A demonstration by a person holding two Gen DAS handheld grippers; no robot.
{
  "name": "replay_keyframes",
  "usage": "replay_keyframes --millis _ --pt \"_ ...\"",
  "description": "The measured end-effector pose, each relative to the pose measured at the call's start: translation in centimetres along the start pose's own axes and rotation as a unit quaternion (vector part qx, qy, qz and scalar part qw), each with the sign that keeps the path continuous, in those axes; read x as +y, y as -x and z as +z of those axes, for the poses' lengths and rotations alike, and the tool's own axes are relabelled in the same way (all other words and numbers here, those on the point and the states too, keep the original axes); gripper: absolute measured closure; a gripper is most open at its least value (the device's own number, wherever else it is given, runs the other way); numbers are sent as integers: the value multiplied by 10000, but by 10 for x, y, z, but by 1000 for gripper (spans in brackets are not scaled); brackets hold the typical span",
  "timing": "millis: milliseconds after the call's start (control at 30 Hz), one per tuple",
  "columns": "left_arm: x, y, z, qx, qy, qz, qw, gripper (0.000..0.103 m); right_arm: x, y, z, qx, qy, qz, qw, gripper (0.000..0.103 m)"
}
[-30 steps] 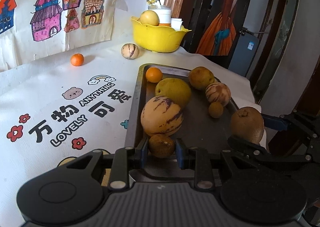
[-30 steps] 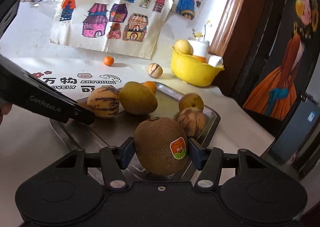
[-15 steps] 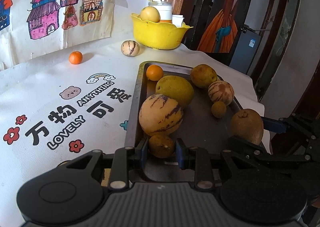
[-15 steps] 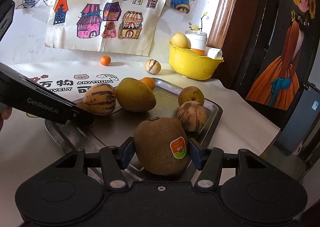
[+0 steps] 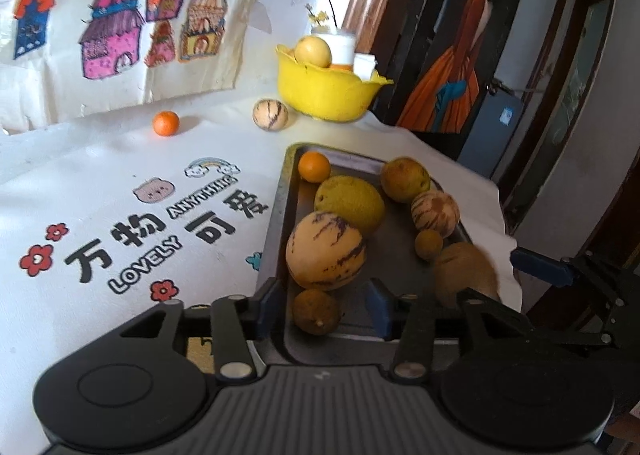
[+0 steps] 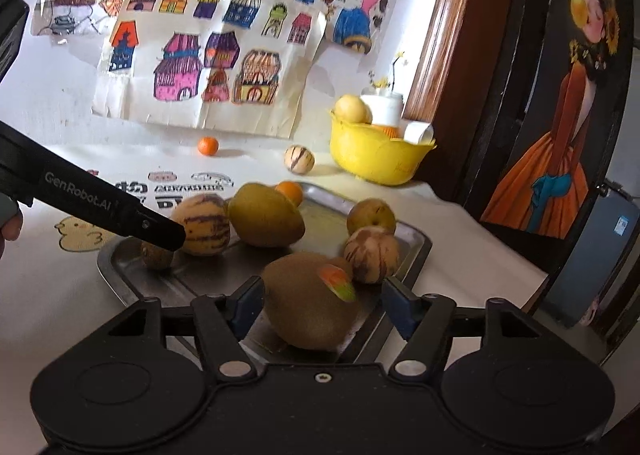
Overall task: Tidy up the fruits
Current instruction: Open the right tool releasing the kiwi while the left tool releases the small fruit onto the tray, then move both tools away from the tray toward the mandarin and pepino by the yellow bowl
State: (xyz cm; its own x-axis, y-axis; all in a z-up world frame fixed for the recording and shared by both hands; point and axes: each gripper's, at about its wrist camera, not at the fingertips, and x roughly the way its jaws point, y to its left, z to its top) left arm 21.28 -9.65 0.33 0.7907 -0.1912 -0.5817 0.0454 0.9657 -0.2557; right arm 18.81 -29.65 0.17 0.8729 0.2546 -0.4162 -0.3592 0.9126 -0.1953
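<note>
On a white printed tablecloth [image 5: 120, 183] lies a dark metal tray [image 5: 280, 215] with fruit in it. The left gripper [image 5: 326, 307] has its fingers spread wide and holds nothing; a small brown fruit [image 5: 316, 311] lies on the tray floor between the blue pads, touching neither, at the tray's near corner. Just beyond it, at 12 o'clock, sits a large striped pepino melon [image 5: 325, 251], and past that a yellow-green mango [image 5: 350, 203] with a small orange [image 5: 314, 166] in the far corner. Along the tray's far side, toward 1 o'clock, are a yellowish pear [image 5: 405, 179], a smaller striped pepino [image 5: 435, 213] and a little round brown fruit [image 5: 428, 244]. The right gripper [image 6: 322, 305] is likewise open, its blue pads standing clear on either side of a big brown kiwi [image 6: 310, 301] with a sticker, which rests on the tray's near edge; it looks motion-blurred. In the right wrist view the left gripper's black finger [image 6: 120, 211] reaches in from 9 o'clock over the small brown fruit. Off the tray, on the cloth at 11 o'clock in the left view, lie a loose tangerine [image 5: 165, 123] and a striped pepino [image 5: 270, 115] just beside a yellow bowl [image 5: 328, 95] holding a pale yellow fruit [image 5: 313, 51].
</note>
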Motion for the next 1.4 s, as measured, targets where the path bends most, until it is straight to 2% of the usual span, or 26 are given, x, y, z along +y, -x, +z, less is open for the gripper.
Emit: replay_keyframes --millis 100,267,333,467,633,767,1067,1400 --pt "2 11 1 -144 93 30 9998 37 -3 10 2 -85 -138 -25 9999 27" --pt "5 31 0 -452 131 222 9986 6 -3 34 5 -182 -425 -89 9989 13" --pt "5 39 -2 -540 135 287 9980 1 -1 45 6 -192 -559 -109 9982 5" --pt "7 51 -8 -504 -2 292 9983 1 4 66 5 -77 -748 -115 9971 1" --pt "11 64 -24 -247 -274 343 9987 1 14 79 -3 479 -983 -99 9940 1" --pt "17 70 -37 12 -402 449 9982 0 28 85 -12 727 -1077 -119 9915 1" --pt "52 86 -42 238 -189 756 9967 0 48 81 -8 1112 -1378 267 9838 1" --pt "105 98 -34 439 192 1197 9917 0 64 64 17 1417 -1178 779 9798 1"
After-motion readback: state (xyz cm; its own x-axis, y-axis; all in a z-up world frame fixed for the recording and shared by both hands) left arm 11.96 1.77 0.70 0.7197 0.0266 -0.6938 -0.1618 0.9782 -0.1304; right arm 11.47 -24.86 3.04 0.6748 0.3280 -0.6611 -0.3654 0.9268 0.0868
